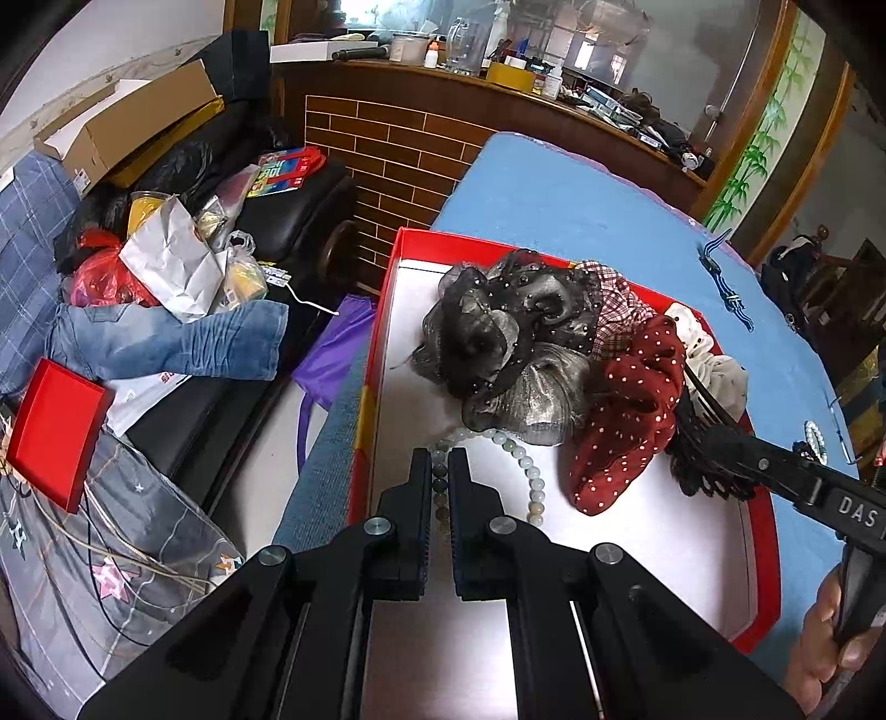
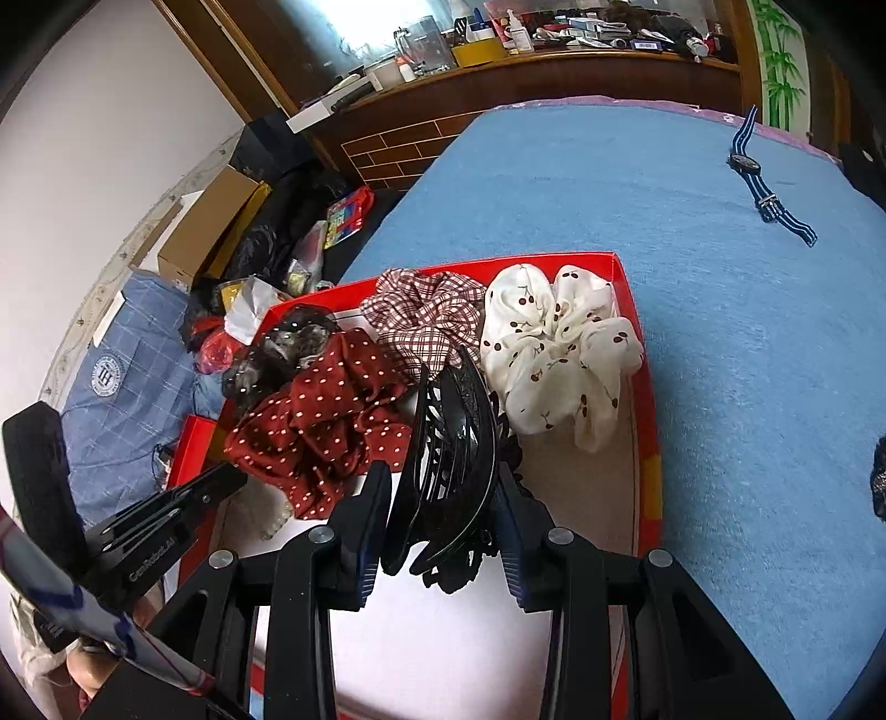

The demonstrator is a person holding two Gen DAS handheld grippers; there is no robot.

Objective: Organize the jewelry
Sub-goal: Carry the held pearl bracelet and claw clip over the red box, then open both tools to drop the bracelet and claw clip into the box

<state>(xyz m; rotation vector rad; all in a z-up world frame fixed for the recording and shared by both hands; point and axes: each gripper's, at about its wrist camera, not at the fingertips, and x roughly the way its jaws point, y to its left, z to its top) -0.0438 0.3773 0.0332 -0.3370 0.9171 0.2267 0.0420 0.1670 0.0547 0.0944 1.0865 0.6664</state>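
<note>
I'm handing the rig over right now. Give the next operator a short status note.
Left gripper: shut on the jade bead necklace, over the red tray.
Right gripper: shut on the black hair claw, also over the tray.
Done: grey organza scrunchie, red polka-dot scrunchie, plaid scrunchie and cherry-print scrunchie lie in the tray.
Left: release both held items; the striped watch and a bead bracelet sit on the blue cloth.

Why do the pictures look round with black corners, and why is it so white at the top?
Both views use a fisheye lens, so edges bend and corners go dark: in the left wrist view the blue table curves. In the right wrist view window light washes out white; the red box stays sharp.
</note>
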